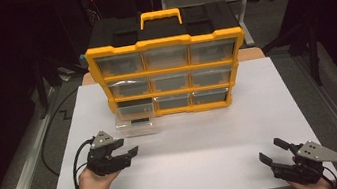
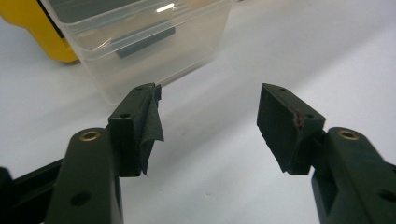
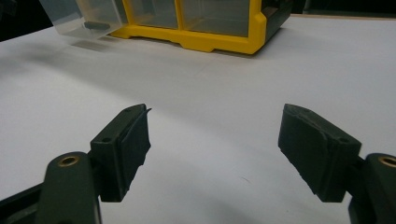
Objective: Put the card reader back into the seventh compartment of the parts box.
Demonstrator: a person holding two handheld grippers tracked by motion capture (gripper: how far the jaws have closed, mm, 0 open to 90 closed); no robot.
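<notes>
Clear plastic drawer (image 1: 135,123) pulled all the way out, sitting on the white table (image 1: 223,137) right in front of the bottom-left slot of the yellow organizer (image 1: 168,72), touching or nearly touching its front edge. Something dark and flat lying inside the drawer, too blurry to tell what. Same drawer seen close up (image 2: 149,46) from the left gripper view, just ahead of the jaws and a bit off to their left, yellow corner of the organizer (image 2: 32,28) behind it.

Left gripper (image 1: 126,149) held just short of the drawer on the near side, jaws spread wide with nothing but bare table between them, not touching the drawer. Bit of loose padding hanging off one of the left gripper's pads (image 2: 152,130).

Right gripper (image 1: 271,152) way off from the drawer, down near the table's front right corner, jaws also spread wide and pinching nothing. Drawer (image 3: 81,21) visible far off at the upper left in the right gripper view, organizer (image 3: 210,28) beside it.

Other eight drawers all pushed into the organizer, black carry handle area on top.
</notes>
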